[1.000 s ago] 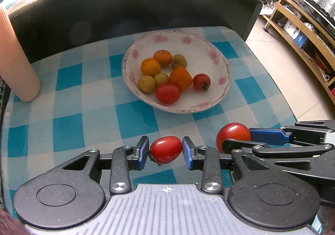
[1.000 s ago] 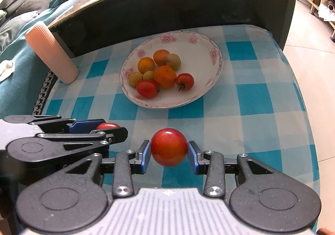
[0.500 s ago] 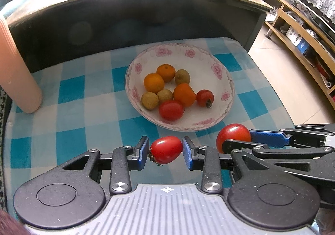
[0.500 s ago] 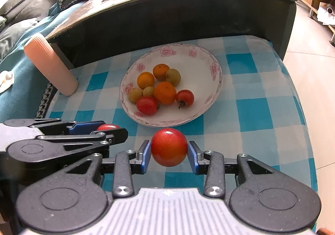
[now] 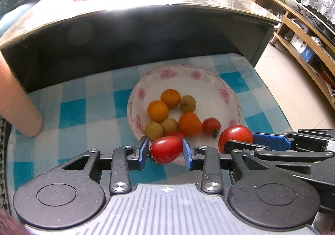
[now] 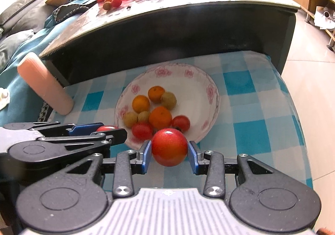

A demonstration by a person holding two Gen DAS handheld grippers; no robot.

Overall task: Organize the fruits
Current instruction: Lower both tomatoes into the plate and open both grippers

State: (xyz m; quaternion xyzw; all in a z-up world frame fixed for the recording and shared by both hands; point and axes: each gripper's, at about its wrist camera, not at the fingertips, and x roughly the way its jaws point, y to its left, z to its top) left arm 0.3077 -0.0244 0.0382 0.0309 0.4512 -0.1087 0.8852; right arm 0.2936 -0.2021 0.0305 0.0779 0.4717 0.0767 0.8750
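Two tomatoes are mid-delivery: the left hand-held gripper (image 5: 165, 149) clamps an oval tomato (image 5: 166, 149), the right hand-held gripper (image 6: 169, 148) a round tomato (image 6: 169, 147); next, release both over the plate (image 6: 211, 90).

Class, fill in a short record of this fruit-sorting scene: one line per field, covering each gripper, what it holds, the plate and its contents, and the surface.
left gripper: shut on an oval red tomato
right gripper: shut on a round red tomato
plate: white, pink flower rim, lying on the cloth
on the plate: three orange fruits, three yellowish-green fruits, two small red tomatoes
surface: blue and white checked cloth
behind the plate: dark table with loose fruit and a red bag on top
position of grippers: side by side, at the plate's near rim
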